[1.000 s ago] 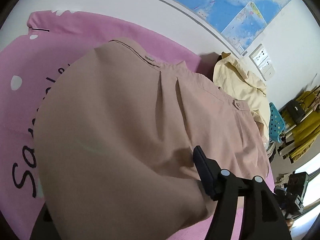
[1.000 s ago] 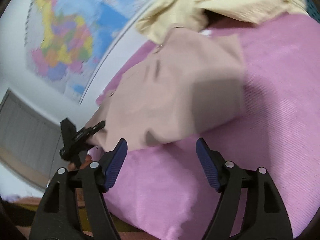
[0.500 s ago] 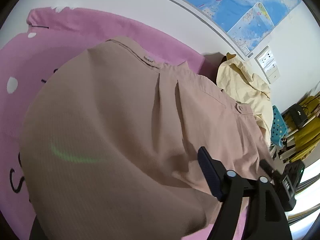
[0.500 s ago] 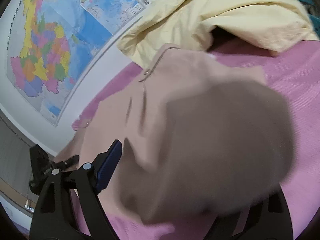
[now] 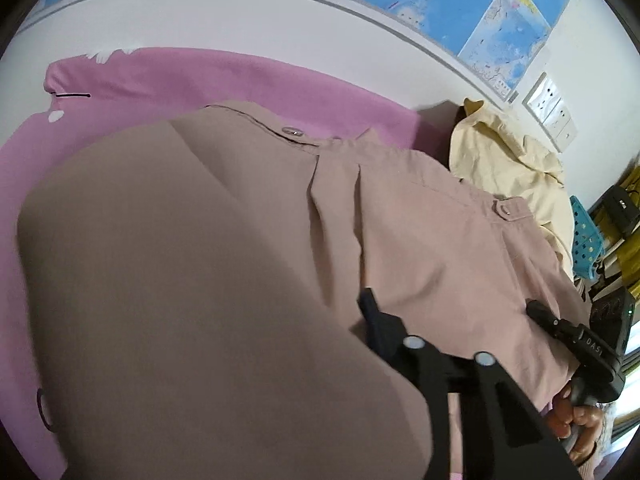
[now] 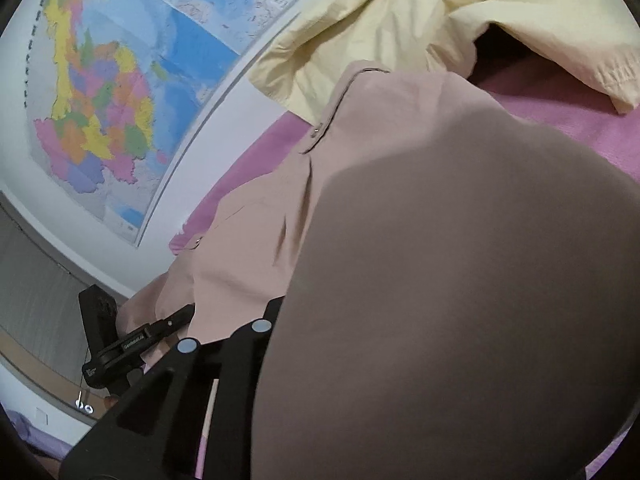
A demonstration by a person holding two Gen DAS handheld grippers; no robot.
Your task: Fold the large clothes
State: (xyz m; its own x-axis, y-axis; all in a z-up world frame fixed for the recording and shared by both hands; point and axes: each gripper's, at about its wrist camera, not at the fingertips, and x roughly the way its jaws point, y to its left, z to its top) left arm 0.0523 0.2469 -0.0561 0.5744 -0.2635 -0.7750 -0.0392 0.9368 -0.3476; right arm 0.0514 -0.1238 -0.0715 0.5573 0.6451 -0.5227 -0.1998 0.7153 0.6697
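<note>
With both the left gripper (image 5: 320, 340) and right gripper (image 6: 340, 320) apparently pinching the tan garment's (image 5: 420, 220) lifted hem, though cloth hid the jaws, the fold looked best laid level toward the waistband (image 5: 292, 134).

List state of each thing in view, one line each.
tan garment: spread on the pink sheet, near edge lifted and folding over
left gripper: fabric draped over it, closure hidden
right gripper: fabric draped over it, closure hidden
yellow garment: crumpled, unfolded
pink sheet: laid flat
</note>
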